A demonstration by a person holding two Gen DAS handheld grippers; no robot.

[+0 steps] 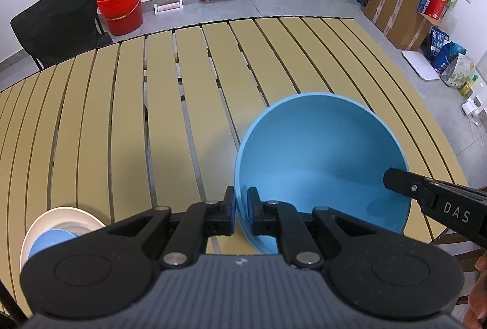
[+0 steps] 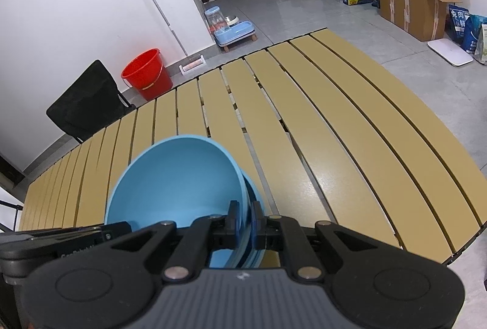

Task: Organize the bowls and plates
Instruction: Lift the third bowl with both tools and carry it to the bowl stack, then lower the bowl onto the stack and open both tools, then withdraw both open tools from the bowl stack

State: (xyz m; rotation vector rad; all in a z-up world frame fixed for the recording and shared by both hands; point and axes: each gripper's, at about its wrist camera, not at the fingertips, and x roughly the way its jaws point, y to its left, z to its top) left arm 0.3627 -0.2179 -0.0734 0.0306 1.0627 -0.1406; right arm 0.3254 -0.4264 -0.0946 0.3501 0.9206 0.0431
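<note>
A large light-blue bowl was held above the tan slatted table by both grippers at once. In the left wrist view, the bowl filled the lower right of the frame, and its near rim was pinched between the blue pads of the left gripper, one pad outside the wall and one inside. The right gripper was seen entering from the right edge, its black tip laid against the bowl's far rim.

In the right wrist view, the same bowl sat at lower centre-left, tilted, and its rim was clamped by the right gripper, the fingers nearly pressed together on the thin wall. The left gripper's body was visible at the lower left edge.

At the lower left of the left wrist view, a white plate with a smaller blue dish on it was seen resting on the table, partly hidden behind the gripper body.
</note>
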